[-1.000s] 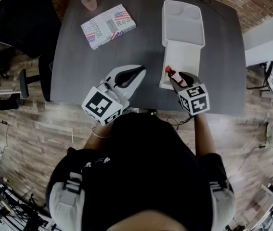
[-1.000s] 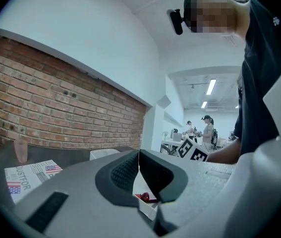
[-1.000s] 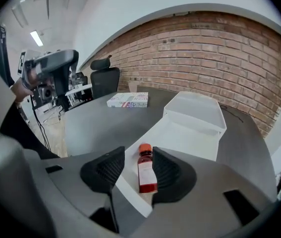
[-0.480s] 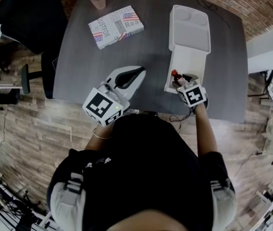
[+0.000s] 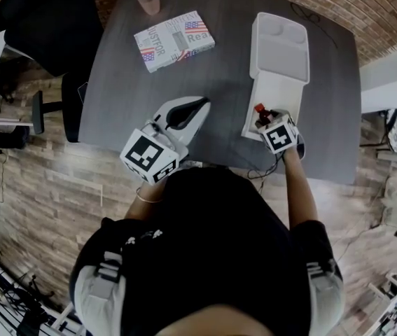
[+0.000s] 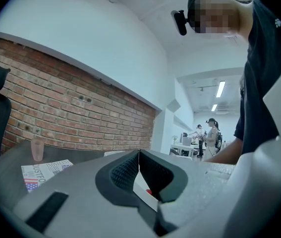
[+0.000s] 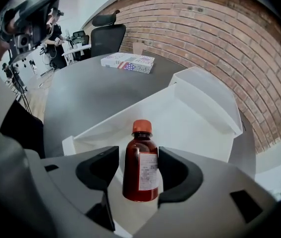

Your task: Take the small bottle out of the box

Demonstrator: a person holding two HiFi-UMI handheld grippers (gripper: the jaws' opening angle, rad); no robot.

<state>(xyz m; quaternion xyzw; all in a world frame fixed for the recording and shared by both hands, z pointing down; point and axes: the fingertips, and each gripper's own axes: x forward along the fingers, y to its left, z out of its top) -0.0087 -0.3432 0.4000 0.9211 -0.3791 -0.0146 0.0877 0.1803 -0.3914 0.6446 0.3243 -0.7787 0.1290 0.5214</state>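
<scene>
**Bottle upright between your wide-open right claw**

Your right claw [image 7: 138,152] is the one that matters. It angles steeply down into the near end of the box [image 7: 199,125]. The bottle [image 7: 141,172] stands dead ahead at 12 o'clock in the right gripper view, right between the jaws. It is upright on the box floor, red cap on top, long axis vertical, so the jaws flank its body at 9 and 3 o'clock.

Those jaws have just been opening and now stand wide apart. A clear sliver of white box shows between the 9 o'clock pad and the bottle. The 3 o'clock pad sits tight beside the label, and I can't tell whether it touches. Nothing is gripped.

In the head view the bottle sits in the box's 6 o'clock end.

Your left claw [image 6: 139,152] hangs level over the table [image 5: 219,68], well apart at 9 o'clock from the box, tips together and empty. The right hand is far nearer. To lift, I'd judge you need to close squarely on the body below the shoulder, then rise straight up to clear the box wall.
</scene>
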